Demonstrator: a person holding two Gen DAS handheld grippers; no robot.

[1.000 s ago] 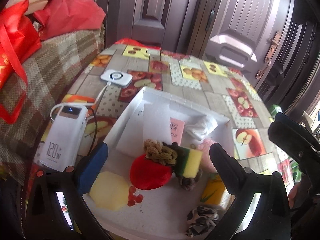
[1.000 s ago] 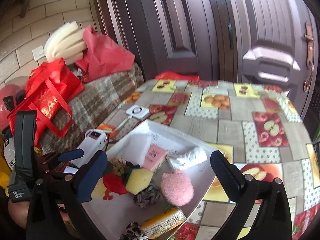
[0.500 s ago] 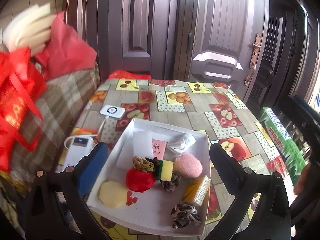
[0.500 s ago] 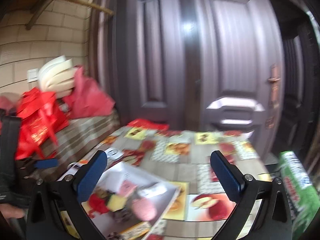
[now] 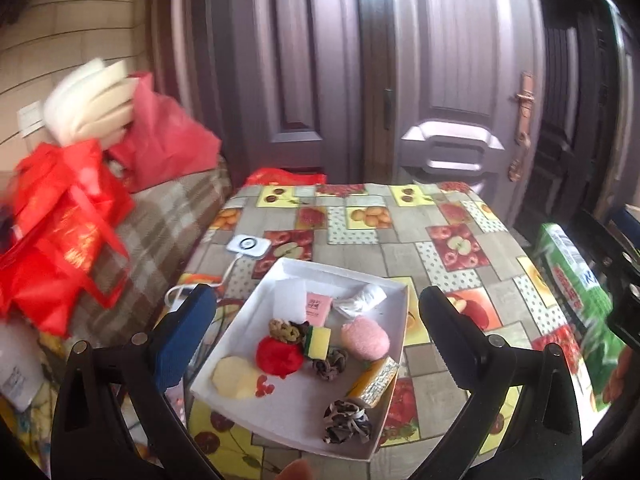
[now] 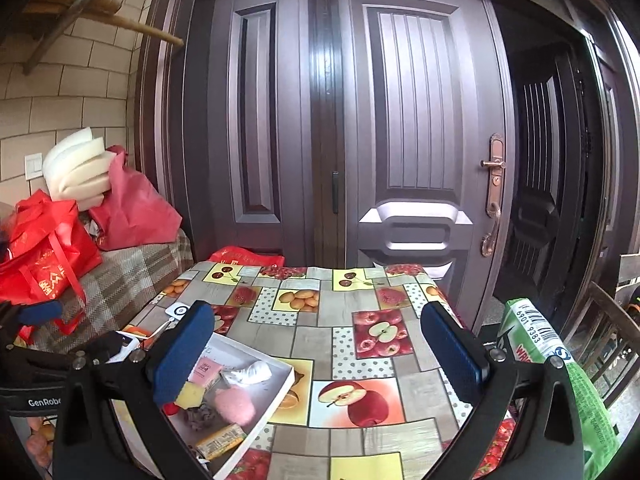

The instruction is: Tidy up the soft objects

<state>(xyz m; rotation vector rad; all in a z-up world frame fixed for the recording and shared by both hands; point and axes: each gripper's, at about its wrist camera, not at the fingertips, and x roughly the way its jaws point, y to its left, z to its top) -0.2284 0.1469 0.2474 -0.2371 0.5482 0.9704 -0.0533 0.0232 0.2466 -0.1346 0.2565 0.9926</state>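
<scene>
Apparently the sorting is finished or close to it: every soft thing in sight sits inside the white tray on the table, and nothing soft lies loose on the fruit-patterned cloth. In the tray are a pink puff, a red pom-pom, a yellow sponge, a pale round pad, a crumpled white cloth, several knotted hair ties, one of them dark, and a wrapped yellow bar. Both tools are held above and back from the tray. The left gripper is spread wide with nothing between its fingers, and the right gripper is likewise wide and empty. If anything is left, it looks like tidying the items within the tray, since they lie in a loose cluster, some touching.
</scene>
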